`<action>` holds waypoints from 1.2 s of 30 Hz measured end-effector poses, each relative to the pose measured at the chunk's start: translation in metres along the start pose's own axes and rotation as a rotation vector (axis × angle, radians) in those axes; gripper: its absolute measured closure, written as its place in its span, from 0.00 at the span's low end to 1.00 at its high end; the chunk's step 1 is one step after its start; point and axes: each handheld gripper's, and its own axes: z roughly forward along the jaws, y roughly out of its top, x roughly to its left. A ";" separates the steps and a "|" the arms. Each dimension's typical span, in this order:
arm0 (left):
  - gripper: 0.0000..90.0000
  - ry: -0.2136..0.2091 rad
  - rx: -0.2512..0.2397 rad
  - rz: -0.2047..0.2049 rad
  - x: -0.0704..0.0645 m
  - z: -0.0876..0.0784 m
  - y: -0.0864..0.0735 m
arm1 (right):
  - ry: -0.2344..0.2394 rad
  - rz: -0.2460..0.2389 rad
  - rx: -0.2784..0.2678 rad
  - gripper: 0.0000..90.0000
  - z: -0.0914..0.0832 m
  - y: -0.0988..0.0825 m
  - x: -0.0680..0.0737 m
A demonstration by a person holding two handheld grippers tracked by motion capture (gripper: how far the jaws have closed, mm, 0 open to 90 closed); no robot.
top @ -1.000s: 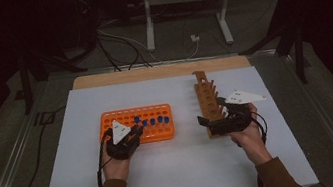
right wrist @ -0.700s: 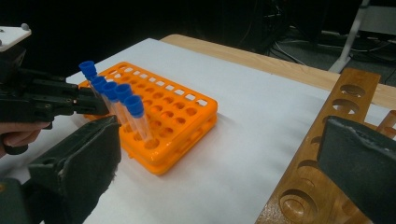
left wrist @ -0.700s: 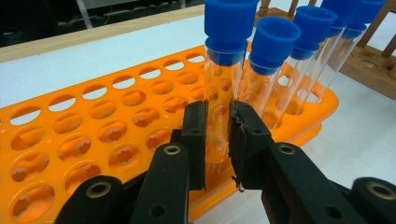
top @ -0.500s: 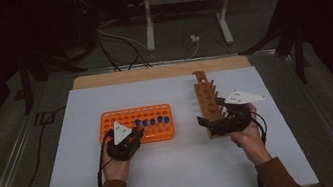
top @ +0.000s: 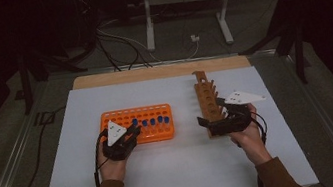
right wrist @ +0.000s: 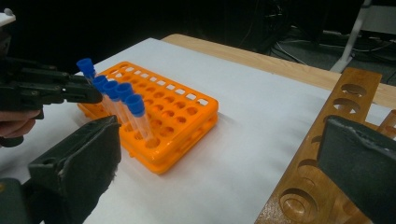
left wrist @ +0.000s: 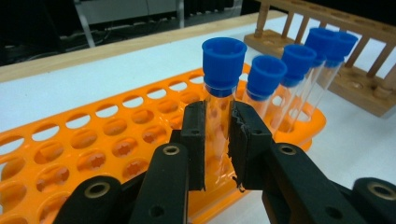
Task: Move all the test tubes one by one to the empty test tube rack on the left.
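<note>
The left gripper point(left wrist: 218, 140) was clamped on a capped tube point(left wrist: 221, 88) seated in the orange rack point(left wrist: 93, 154) at centre frame, the right gripper point(right wrist: 224, 172) stood apart, straddling the wooden rack point(right wrist: 322, 158) at lower right; a straight vertical lift seemed advisable.

text: none legible | labels: none | far background: perhaps too dark to read
</note>
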 end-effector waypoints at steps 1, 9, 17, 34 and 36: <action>0.87 0.000 0.003 0.005 -0.001 0.001 0.000 | 0.000 0.000 0.000 0.00 0.000 0.000 0.000; 0.87 0.004 0.039 0.019 -0.004 0.005 -0.003 | -0.002 0.005 0.005 0.00 0.000 -0.001 0.000; 0.87 0.002 0.052 0.014 -0.004 0.008 -0.005 | -0.007 0.013 0.008 0.00 -0.001 -0.005 -0.004; 0.59 0.003 -0.048 -0.054 0.015 -0.033 0.009 | -0.020 0.021 -0.025 0.00 -0.016 -0.010 -0.015; 0.52 0.006 -0.072 -0.075 0.018 -0.042 0.011 | -0.027 0.018 -0.029 0.00 -0.019 -0.012 -0.016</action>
